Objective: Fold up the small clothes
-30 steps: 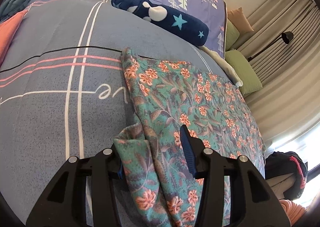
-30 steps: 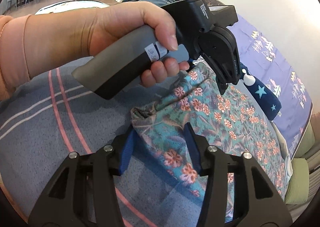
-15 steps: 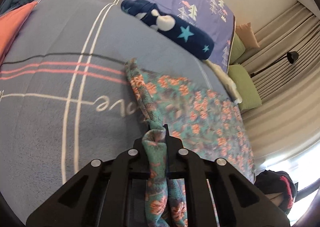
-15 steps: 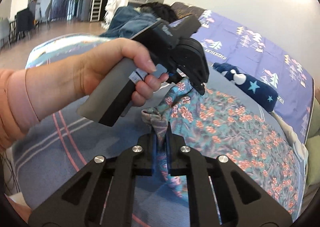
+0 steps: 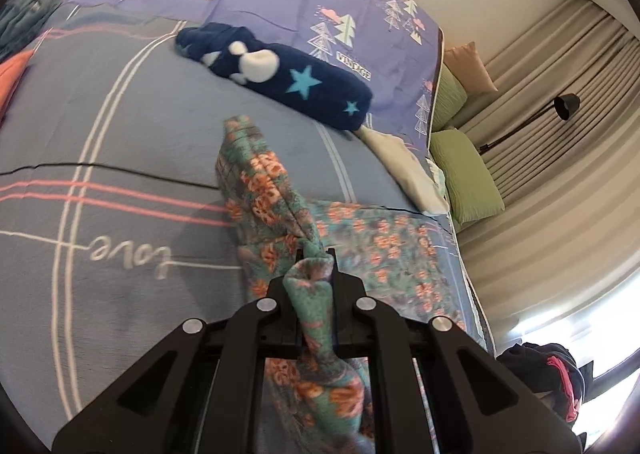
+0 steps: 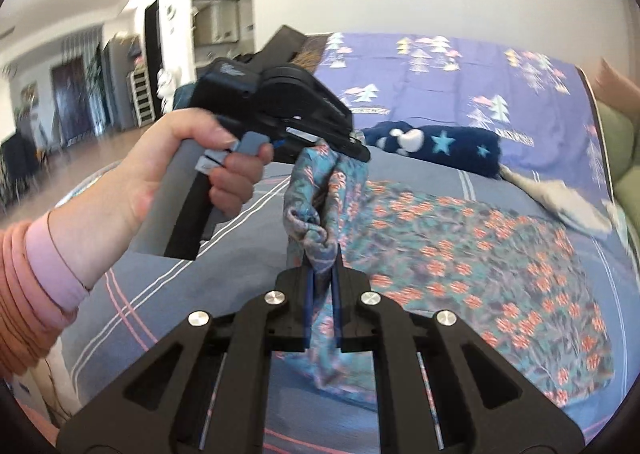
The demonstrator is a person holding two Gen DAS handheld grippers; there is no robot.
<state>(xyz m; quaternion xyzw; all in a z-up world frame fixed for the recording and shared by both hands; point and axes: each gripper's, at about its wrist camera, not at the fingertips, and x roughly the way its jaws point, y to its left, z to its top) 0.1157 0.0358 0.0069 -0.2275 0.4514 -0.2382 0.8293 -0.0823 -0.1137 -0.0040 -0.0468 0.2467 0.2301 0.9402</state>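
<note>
My left gripper (image 5: 315,254) and right gripper (image 6: 323,250) both pinch the teal flowery cloth (image 6: 460,238). I should lift both corners evenly, carry them over the grey striped bedspread (image 5: 120,126), and lay them down flat.

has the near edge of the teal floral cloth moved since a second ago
Yes. The teal floral cloth, then flat beside the white "love" lettering, now rises off the grey bedspread, pinched in both claws.

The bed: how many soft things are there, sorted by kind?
Floral garment, held by both tongs: 1
Navy star blanket roll: 1
White folded cloth: 1
Green pillows: 2
Peach pillow: 1
Total: 6
</note>
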